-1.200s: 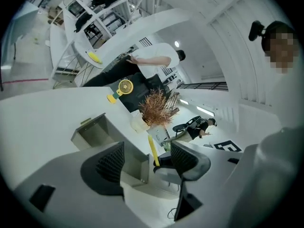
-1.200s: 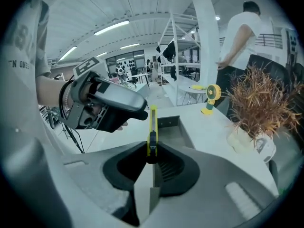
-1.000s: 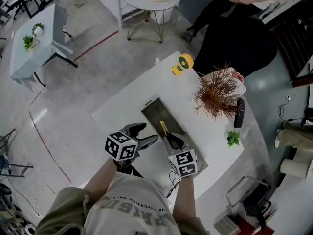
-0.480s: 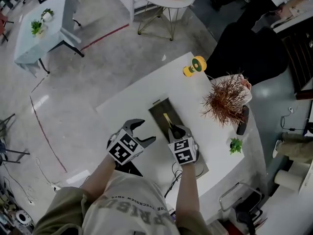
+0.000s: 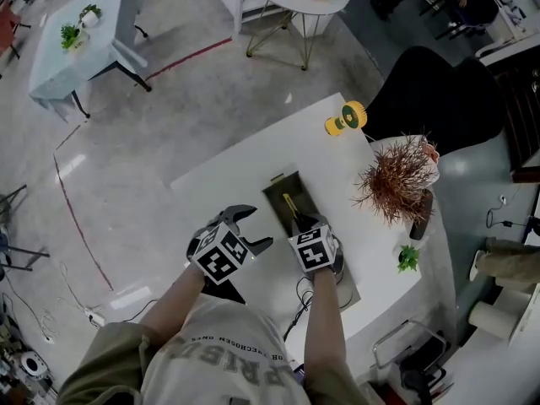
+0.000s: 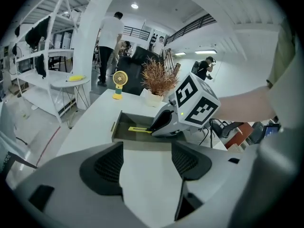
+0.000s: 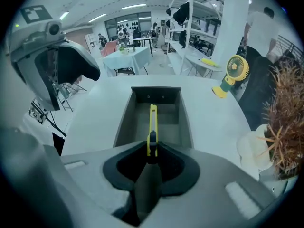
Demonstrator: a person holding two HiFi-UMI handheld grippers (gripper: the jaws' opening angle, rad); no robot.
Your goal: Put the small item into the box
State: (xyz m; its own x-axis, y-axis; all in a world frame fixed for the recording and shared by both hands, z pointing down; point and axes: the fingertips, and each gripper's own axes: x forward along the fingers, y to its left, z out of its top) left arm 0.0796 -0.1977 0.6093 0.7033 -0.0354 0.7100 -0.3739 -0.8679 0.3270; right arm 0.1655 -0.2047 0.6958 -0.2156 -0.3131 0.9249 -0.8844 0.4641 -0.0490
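Right gripper (image 7: 151, 148) clenched on the yellow strip (image 7: 152, 120) (over the grey box (image 7: 124, 122)); left gripper (image 6: 145, 163) released, empty

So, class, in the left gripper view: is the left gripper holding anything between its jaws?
No, the left gripper has its jaws standing apart, with only the bare white table showing between them.

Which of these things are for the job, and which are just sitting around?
For the job:
- yellow item, pinched in the right tool
- grey box

Just lying about:
- yellow fan
- dried plant
- little green plant
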